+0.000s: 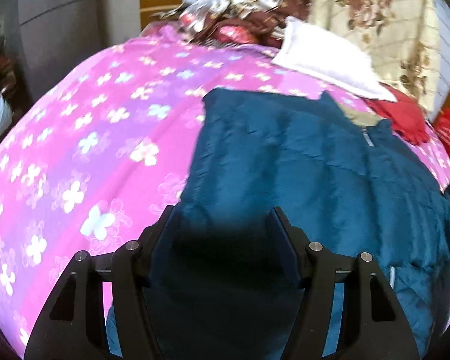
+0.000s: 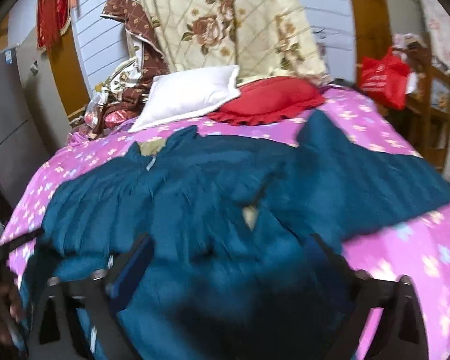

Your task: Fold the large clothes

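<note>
A large teal quilted jacket (image 1: 300, 162) lies spread on a pink flowered bedsheet (image 1: 84, 138). My left gripper (image 1: 223, 219) is open, its jaws wide apart just above the jacket's near left edge, holding nothing. In the right wrist view the jacket (image 2: 213, 189) spreads across the bed with one sleeve reaching right (image 2: 375, 174). My right gripper (image 2: 231, 246) is open over the jacket's near hem and blurred. The other handheld gripper and a hand (image 2: 0, 306) show at the far left.
A white pillow (image 2: 189, 96) and a red cushion (image 2: 270, 99) lie at the bed's head, with a floral quilt (image 2: 234, 21) hung behind. Crumpled brown bedding (image 2: 123, 102) is piled at the back left. A red bag (image 2: 381, 78) hangs on a wooden shelf at right.
</note>
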